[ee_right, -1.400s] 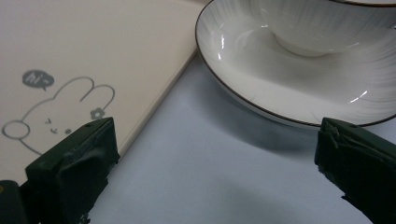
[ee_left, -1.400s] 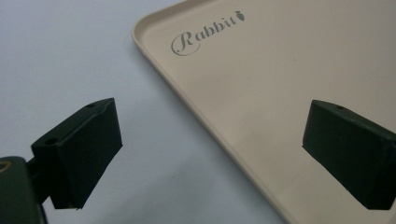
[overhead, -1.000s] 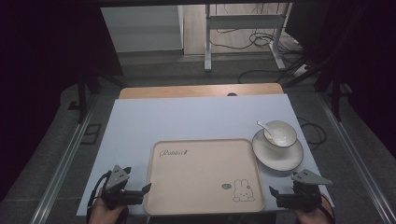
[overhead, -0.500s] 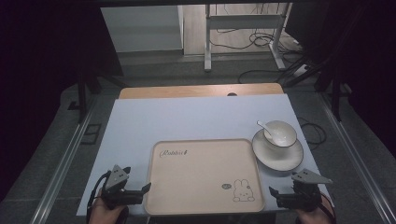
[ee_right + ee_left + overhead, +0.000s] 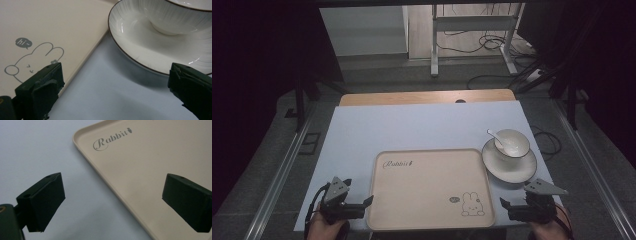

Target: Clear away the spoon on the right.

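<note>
A beige tray (image 5: 427, 185) with "Rabbit" lettering and a rabbit drawing lies at the table's near middle. Right of it sits a white plate (image 5: 517, 172) carrying a white bowl (image 5: 513, 143) with a white spoon (image 5: 495, 136) in it. My left gripper (image 5: 364, 205) rests at the tray's near left corner, open and holding nothing; its jaws straddle the tray's (image 5: 140, 170) left rim. My right gripper (image 5: 508, 207) is open and holding nothing at the tray's near right corner, with the tray edge (image 5: 82, 37) and the plate (image 5: 150, 50) just ahead of its jaws.
The pale blue table top (image 5: 422, 125) runs far beyond the tray, with a wooden strip (image 5: 427, 96) along its back edge. Metal rails flank the table. Cables and a stand's legs (image 5: 472, 35) are on the floor behind.
</note>
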